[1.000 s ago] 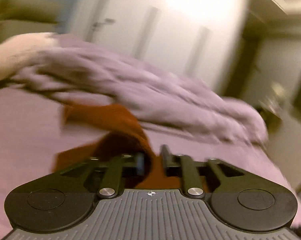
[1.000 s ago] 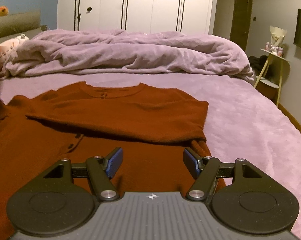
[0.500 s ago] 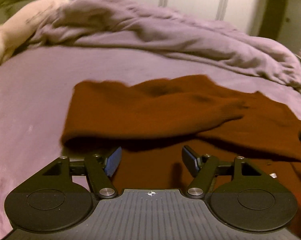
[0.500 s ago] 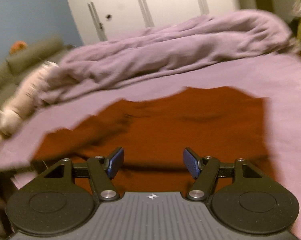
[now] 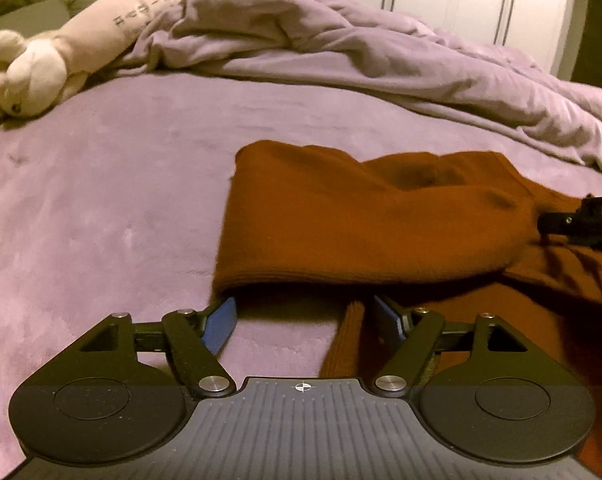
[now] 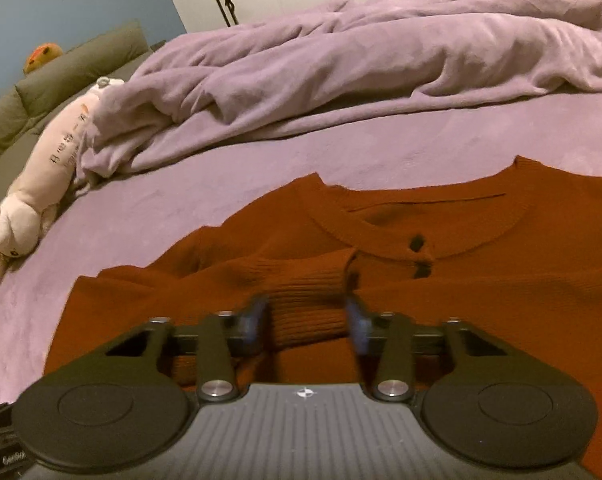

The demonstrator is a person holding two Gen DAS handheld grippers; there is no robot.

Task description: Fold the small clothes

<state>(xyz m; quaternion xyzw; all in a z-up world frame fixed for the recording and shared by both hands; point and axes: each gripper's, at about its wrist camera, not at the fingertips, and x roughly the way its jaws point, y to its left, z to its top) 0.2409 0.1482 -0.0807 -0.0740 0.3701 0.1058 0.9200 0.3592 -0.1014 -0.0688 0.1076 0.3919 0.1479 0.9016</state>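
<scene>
Rust sweater [image 6: 481, 288] lies flat on the bed [image 5: 101, 208], part-folded, collar at the far side. My right gripper [image 6: 307, 320] is nearer the job: ribbed cuff [image 6: 305, 292] sits right btwn its jaws, sleeve running left-right; jaws half open, holding nothing. Left gripper [image 5: 301, 320] is wide open, empty, w/ folded edge [image 5: 341, 276] just ahead. No containers here.
</scene>
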